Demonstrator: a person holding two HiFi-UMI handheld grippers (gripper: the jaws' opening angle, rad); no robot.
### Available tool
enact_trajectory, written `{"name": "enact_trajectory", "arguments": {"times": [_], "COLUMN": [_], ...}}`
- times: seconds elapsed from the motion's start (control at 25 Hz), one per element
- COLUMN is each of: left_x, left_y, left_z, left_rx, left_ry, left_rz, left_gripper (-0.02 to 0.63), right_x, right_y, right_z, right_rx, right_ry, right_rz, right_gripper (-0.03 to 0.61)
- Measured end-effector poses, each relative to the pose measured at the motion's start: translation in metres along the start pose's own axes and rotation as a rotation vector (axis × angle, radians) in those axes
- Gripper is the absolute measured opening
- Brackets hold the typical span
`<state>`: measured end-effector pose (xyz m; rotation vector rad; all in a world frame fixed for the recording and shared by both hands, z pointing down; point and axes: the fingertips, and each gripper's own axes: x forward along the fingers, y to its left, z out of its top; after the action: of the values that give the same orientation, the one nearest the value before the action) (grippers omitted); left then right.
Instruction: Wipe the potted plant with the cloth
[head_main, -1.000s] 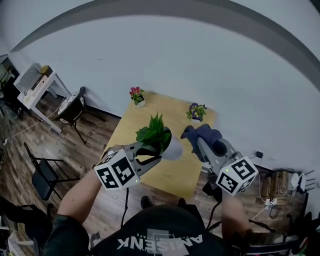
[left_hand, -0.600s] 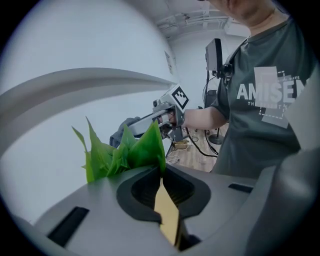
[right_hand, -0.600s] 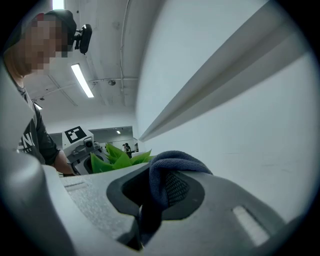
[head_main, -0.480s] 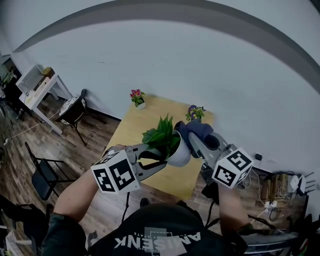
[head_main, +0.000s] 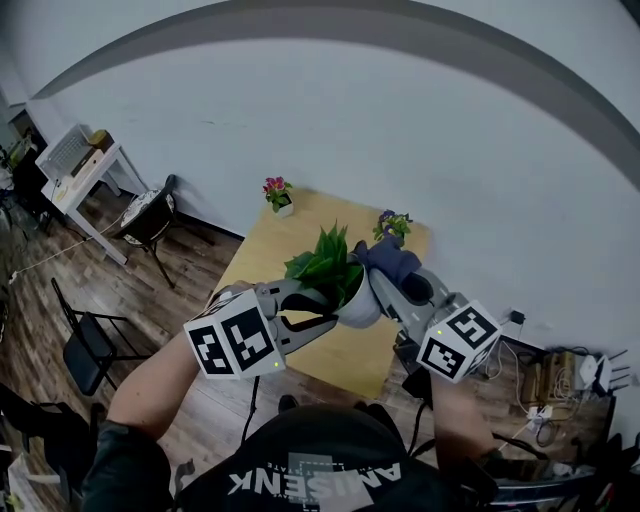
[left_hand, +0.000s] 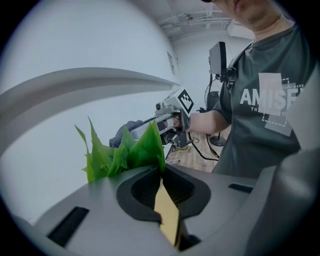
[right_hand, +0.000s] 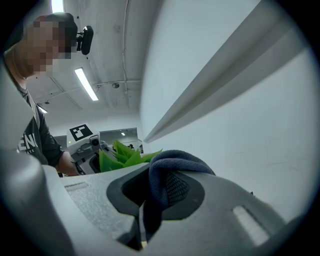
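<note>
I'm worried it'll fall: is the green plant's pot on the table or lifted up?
Lifted up: the left gripper clamps the pot by its rim, holding it above the table.

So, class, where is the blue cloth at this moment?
The blue cloth is right of centre in the head view, clamped in the right claw, just beside the potted plant that the left claw holds.

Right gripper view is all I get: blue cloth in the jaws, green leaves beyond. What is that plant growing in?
Observer: A white pot, plain in the head view.
Operator: Is anything holding it?
Observer: Yes, the left gripper, shut on its rim.
Operator: Anything else around?
Observer: A wooden table below, with a pink-flowered plant and a purple-flowered plant at its far edge.
</note>
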<state>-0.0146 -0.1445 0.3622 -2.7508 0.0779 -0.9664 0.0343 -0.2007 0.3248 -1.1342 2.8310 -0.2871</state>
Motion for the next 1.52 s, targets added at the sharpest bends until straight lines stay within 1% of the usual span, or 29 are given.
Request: {"name": "enact_trajectory", "arguments": {"times": [0.28, 0.52, 0.76, 0.92, 1.12, 1.24, 1.36, 1.52], "left_x": [0.002, 0.004, 0.006, 0.006, 0.007, 0.009, 0.002, -0.010], "left_y": [0.005, 0.013, 0.025, 0.026, 0.023, 0.016, 0.010, 0.003], "left_z": [-0.003, -0.006, -0.005, -0.006, -0.006, -0.009, -0.007, 0.001], "left_rx": [-0.078, -0.130, -0.178, -0.201, -0.202, -0.189, -0.168, -0.139], "left_ry": [-0.008, -0.005, -0.013, -0.015, -0.005, 0.004, -0.014, -0.033], "left_rz": [-0.015, 0.012, 0.035, 0.025, 0.011, 0.003, -0.021, -0.031], "left_gripper": [0.017, 0.017, 0.015, 0.015, 0.014, 0.014, 0.014, 0.014], "right_x": [-0.005, -0.006, -0.003, -0.001, -0.004, -0.013, -0.026, -0.042], "right_y": [0.015, 0.036, 0.056, 0.062, 0.067, 0.070, 0.061, 0.030], "right_z": [-0.005, -0.014, -0.029, -0.035, -0.041, -0.040, -0.021, 0.002], "right_rx": [0.001, 0.006, -0.015, -0.003, 0.001, -0.002, 0.025, 0.050], "right_ry": [-0.015, -0.013, 0.035, 0.047, 0.052, 0.058, 0.001, -0.059], "right_rz": [0.015, 0.036, 0.088, 0.087, 0.098, 0.113, 0.111, 0.069], "right_gripper": [0.046, 0.044, 0.044, 0.044, 0.044, 0.045, 0.044, 0.045]}}
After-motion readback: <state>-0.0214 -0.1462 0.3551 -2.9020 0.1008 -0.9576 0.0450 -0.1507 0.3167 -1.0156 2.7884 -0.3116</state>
